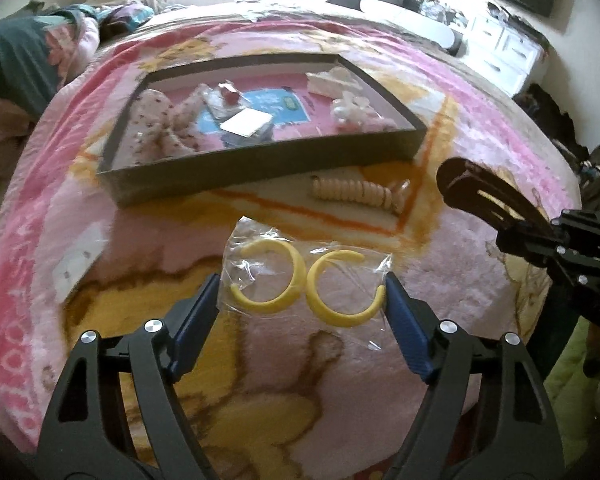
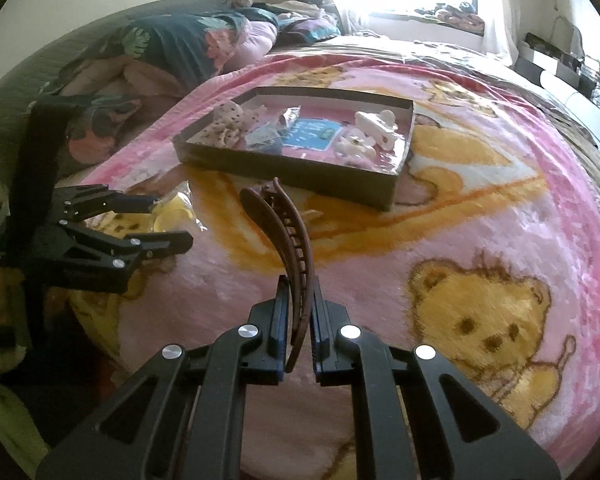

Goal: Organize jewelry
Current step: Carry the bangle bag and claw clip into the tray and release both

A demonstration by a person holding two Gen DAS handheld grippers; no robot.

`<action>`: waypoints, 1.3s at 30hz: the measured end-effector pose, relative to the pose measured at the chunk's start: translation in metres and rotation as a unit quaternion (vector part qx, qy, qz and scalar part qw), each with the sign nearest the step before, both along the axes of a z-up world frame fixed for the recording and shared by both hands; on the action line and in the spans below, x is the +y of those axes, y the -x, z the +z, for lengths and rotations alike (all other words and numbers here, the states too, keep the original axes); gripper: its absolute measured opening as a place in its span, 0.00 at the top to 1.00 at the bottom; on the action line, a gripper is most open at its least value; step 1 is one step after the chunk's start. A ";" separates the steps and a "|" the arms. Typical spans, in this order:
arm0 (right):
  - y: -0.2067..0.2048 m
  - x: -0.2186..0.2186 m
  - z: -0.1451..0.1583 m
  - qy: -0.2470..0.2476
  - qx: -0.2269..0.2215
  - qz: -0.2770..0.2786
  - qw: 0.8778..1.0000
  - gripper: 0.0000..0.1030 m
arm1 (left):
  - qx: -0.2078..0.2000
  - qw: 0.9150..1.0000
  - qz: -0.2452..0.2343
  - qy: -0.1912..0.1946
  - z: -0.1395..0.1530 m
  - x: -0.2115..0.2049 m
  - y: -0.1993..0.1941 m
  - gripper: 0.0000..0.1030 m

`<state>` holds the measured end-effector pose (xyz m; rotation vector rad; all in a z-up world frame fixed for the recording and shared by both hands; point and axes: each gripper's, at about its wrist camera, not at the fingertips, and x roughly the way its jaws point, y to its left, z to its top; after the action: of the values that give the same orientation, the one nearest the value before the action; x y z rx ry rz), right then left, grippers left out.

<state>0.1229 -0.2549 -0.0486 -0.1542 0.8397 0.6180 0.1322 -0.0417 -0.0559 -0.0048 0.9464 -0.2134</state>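
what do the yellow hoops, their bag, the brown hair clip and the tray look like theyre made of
Yellow hoops: likely plastic or resin, an opaque, even colour with a smooth matte face.
Bag: thin clear plastic film, crinkled, with bright glints.
Brown hair clip: probably moulded plastic, semi-glossy, with comb teeth formed in one piece.
Tray: seemingly cardboard, with thin, flat dark walls and sharp corners.

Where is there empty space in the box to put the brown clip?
The box has bare pink floor along its front edge and over the blue card. Crowded spots: spotted fabric at left, white clips at right.
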 end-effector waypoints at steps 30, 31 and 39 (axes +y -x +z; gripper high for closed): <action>-0.036 0.068 0.057 -0.032 -0.056 0.046 0.997 0.91 | -0.070 0.993 0.091 0.010 0.056 0.074 -0.014 0.30; -0.039 0.069 0.059 -0.034 -0.058 0.045 0.997 0.91 | -0.074 0.993 0.092 0.009 0.060 0.075 -0.016 0.30; -0.060 0.067 0.072 -0.047 -0.071 0.030 0.996 0.91 | -0.096 0.991 0.090 -0.005 0.079 0.075 -0.038 0.30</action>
<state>0.1824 -0.1875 0.0236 -0.1358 0.6699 0.6943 0.1697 0.0329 0.0230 -0.0587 0.7508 -0.0416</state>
